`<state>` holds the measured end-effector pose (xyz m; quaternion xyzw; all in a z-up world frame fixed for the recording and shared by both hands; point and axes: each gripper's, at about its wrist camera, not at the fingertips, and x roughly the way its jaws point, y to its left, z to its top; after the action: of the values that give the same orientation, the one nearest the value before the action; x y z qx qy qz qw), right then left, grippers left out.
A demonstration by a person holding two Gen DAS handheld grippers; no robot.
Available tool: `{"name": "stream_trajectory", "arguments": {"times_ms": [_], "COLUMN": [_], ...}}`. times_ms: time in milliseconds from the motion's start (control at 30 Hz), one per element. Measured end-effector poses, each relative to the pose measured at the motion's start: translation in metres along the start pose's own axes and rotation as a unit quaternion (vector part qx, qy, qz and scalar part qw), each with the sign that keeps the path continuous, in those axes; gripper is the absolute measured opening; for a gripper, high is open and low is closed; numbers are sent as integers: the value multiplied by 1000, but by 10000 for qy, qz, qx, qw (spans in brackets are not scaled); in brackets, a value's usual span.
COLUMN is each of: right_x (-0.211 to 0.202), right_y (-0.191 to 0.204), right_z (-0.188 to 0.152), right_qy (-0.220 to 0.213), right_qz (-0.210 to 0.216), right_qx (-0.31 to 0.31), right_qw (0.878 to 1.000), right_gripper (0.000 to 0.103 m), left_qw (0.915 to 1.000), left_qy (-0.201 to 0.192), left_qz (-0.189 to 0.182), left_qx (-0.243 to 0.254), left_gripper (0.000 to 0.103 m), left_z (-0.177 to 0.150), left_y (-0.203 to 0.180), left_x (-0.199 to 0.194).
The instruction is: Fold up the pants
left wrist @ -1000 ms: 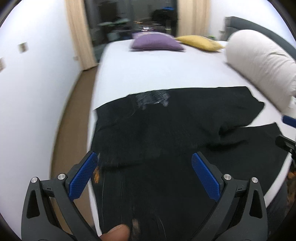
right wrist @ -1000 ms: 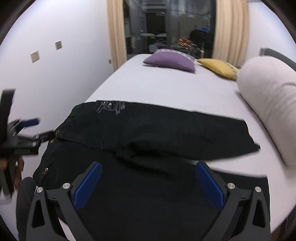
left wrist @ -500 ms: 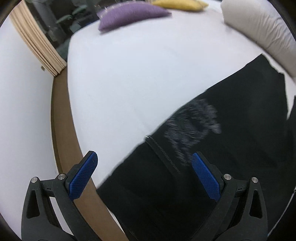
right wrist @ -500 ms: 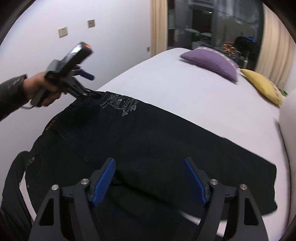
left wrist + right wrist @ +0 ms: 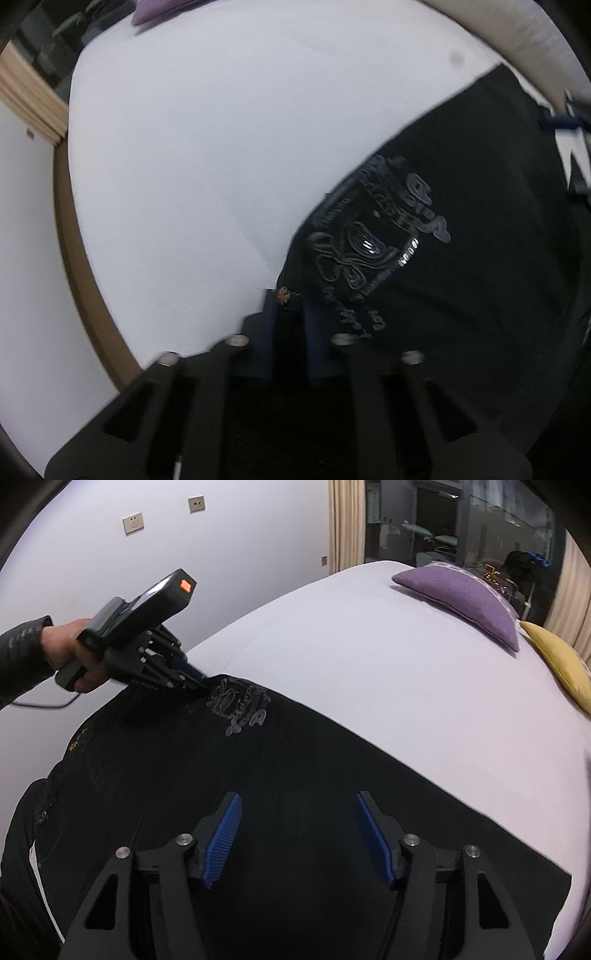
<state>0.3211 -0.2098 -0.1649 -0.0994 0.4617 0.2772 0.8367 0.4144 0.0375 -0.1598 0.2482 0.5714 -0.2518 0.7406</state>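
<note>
Black pants lie spread across the white bed, with a grey printed logo near the waistband. In the left wrist view the pants fill the right side. My left gripper is shut on the waistband corner beside a small copper rivet. The right wrist view shows that left gripper held by a hand, pinching the cloth's far edge. My right gripper hovers over the leg part, jaws closing, blue pads apart with black cloth below them.
A purple cushion and a yellow cushion lie at the far end of the bed. A pale bolster runs along one side. A brown floor strip and a white wall border the bed's near-left edge.
The left gripper dropped to the waistband corner and shut on it. The right gripper swung over the pants while its jaws narrowed.
</note>
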Motion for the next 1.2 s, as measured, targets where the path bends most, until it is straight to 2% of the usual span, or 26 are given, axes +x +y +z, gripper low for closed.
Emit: {"name": "stream_trajectory", "arguments": {"times_ms": [167, 367, 533, 633, 700, 733, 800, 1033, 1200], "right_x": [15, 47, 70, 78, 85, 87, 86, 58, 46], "right_y": [4, 8, 9, 16, 18, 16, 13, 11, 16], "right_z": [25, 60, 75, 74, 72, 70, 69, 63, 52], "right_qy": [81, 399, 683, 872, 1046, 1104, 1122, 887, 581], "right_qz": [39, 53, -17, 4, -62, -74, -65, -46, 355], "right_qx": [-288, -724, -955, -1107, -1178, -1151, -1011, -10, 1036], "right_qw": [9995, 9966, 9931, 9900, 9875, 9872, 9885, 9960, 9923], "right_gripper": [54, 53, 53, 45, 26, 23, 12, 7, 6], "left_qw": [9979, 9920, 9888, 9879, 9873, 9871, 9868, 9848, 9837], "left_qy": [-575, -1188, -1428, -1489, -1524, -1534, -1556, -1638, -1678], "left_qz": [126, 357, 356, 302, 274, 259, 241, 203, 143], "left_qx": [-257, -213, -263, -303, -345, -367, -386, -539, -626], "left_gripper": [6, 6, 6, 6, 6, 6, 6, 6, 6], "left_z": [-17, -58, -62, -59, -76, -77, -78, -81, -86], "left_y": [0, -3, -8, -6, -18, -18, -25, -25, -30], "left_x": [-22, -57, -59, -52, -51, -53, -69, -77, -83]}}
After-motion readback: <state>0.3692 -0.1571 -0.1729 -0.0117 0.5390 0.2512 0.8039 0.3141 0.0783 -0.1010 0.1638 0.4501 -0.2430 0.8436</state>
